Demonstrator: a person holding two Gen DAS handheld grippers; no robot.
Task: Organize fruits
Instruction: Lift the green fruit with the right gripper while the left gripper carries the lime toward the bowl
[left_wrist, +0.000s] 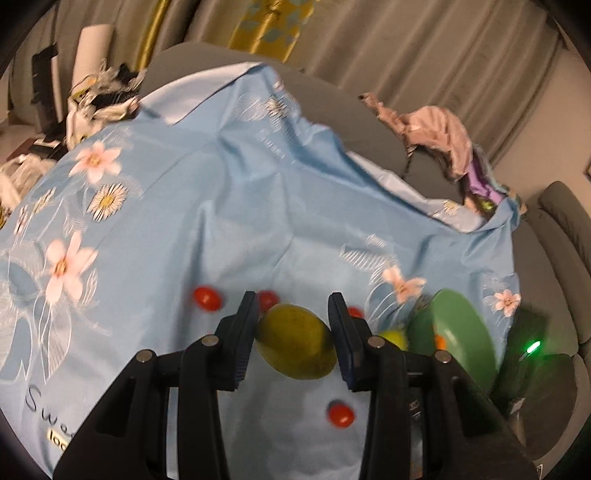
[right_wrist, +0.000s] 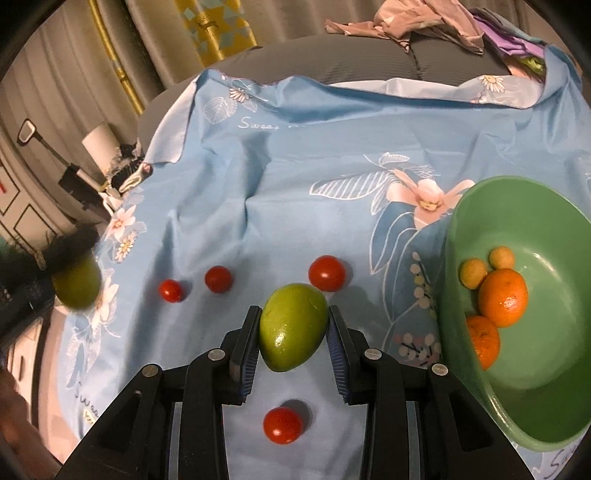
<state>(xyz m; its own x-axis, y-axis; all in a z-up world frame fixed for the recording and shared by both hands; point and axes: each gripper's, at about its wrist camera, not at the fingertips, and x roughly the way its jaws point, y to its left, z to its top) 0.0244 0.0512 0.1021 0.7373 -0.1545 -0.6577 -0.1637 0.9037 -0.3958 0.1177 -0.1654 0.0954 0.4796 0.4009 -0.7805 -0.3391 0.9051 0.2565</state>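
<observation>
Right wrist view: right tool (right_wrist: 292, 332) grips a green mango (right_wrist: 293, 326) over the blue floral sheet (right_wrist: 258, 184), near its front edge; left tool (left_wrist: 293, 332) clamps another mango (left_wrist: 297, 341). Carry each level, releasing low inside the green bowl (right_wrist: 461, 229), clear of the oranges (right_wrist: 503, 297).

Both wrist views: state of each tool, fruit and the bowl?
Left tool: shut on a yellow-green oval fruit.
Right tool: shut on a second green oval fruit.
Green plastic bowl: holds two oranges, two small yellow fruits.
Red cherry tomatoes: loose on cloth.
</observation>
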